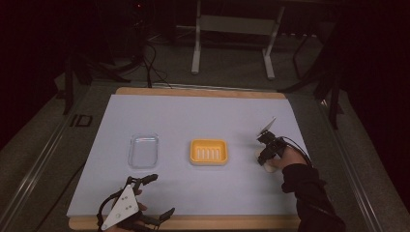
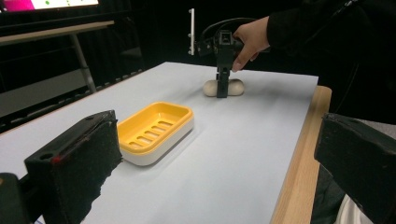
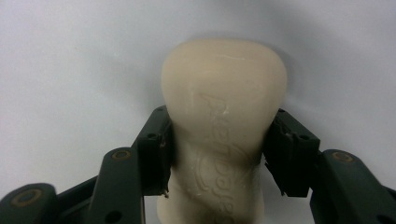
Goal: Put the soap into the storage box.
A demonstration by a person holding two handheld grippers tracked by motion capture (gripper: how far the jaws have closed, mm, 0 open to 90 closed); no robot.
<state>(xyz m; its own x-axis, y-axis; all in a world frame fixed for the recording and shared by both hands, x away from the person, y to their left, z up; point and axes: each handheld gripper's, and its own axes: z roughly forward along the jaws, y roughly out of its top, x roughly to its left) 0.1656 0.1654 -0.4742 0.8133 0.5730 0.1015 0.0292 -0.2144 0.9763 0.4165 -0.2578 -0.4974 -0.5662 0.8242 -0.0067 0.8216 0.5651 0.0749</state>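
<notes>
Two black jaws of the right gripper (image 3: pixel 217 154) pinch the cream oval soap bar (image 3: pixel 223 116) near the worktop's right edge, likely for lifting, while the left gripper (image 1: pixel 147 200) waits spread at the near edge

Table (image 1: pixel 203 118): clear lid (image 1: pixel 143 150), yellow dish (image 1: pixel 208 152), soap (image 3: pixel 224 93).

high view overhead facing forward, gripper views low, sharing soap (image 3: pixel 223 116)
</notes>
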